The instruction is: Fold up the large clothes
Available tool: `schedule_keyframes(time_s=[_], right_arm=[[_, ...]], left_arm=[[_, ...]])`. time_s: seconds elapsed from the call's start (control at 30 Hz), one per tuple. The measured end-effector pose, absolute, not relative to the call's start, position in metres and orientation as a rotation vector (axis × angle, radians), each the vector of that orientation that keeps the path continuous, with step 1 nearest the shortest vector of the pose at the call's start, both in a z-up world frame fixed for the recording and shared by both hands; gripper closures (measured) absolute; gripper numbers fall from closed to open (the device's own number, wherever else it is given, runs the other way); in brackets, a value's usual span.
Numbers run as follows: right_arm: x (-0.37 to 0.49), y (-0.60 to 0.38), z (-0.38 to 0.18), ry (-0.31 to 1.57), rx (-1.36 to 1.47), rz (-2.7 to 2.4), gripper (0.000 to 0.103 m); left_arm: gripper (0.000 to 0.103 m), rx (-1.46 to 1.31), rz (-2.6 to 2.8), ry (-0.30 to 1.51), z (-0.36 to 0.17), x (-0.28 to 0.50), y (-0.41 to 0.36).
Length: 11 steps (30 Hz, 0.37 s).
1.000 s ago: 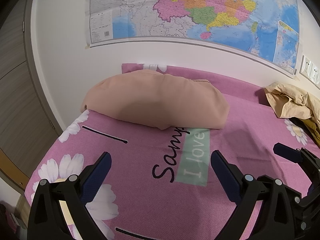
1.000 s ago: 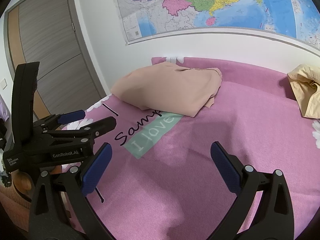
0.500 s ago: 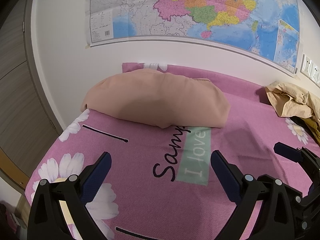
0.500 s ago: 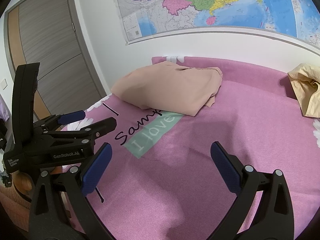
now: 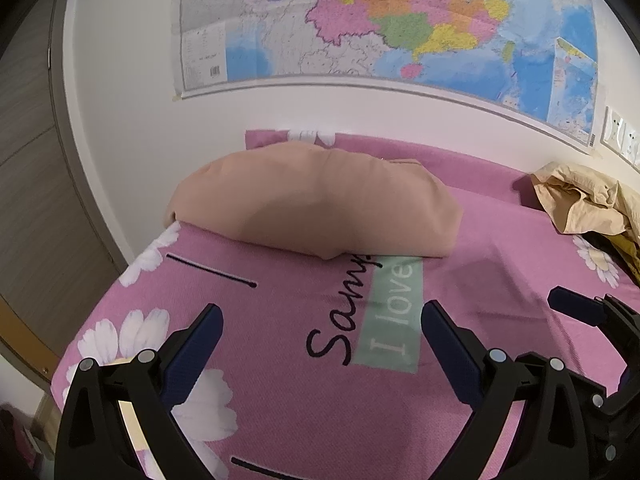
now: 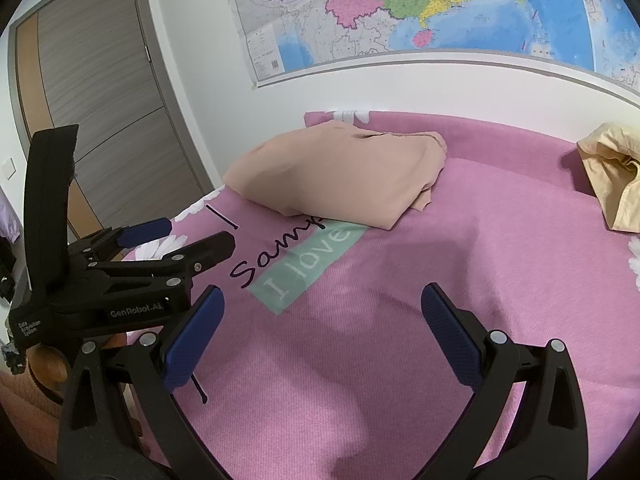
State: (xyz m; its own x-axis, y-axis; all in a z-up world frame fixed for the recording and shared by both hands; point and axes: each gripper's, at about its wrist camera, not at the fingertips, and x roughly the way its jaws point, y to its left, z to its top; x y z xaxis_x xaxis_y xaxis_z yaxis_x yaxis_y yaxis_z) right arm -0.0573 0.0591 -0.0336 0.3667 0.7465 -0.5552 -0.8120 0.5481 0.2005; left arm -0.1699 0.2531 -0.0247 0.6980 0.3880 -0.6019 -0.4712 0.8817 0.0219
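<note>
A peach-coloured garment lies folded into a thick bundle at the far left end of the pink bed, near the wall; the right wrist view shows this peach-coloured garment too. My left gripper hovers open above the bedspread in front of it, with nothing between its fingers. My right gripper is open too, over bare pink cover. The left gripper shows at that view's left edge. A crumpled yellow garment lies at the far right by the wall.
The bedspread carries daisy prints and a green "I love" strip. A wall map hangs above the bed. A grey and wood door stands to the left. Dark clothing lies beside the yellow garment.
Almost nothing differs; both views have shifted very slightly, and both grippers stay open and apart from the clothes.
</note>
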Motion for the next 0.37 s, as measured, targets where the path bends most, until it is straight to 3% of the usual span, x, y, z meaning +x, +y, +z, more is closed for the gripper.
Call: schedule_keyframes(time_s=[0.37], right_arm=[[-0.054, -0.005, -0.028, 0.581, -0.066, 0.827, 0.006]], left_arm=[[0.007, -0.198, 0.252, 0.669, -0.030, -0.140, 0.216]])
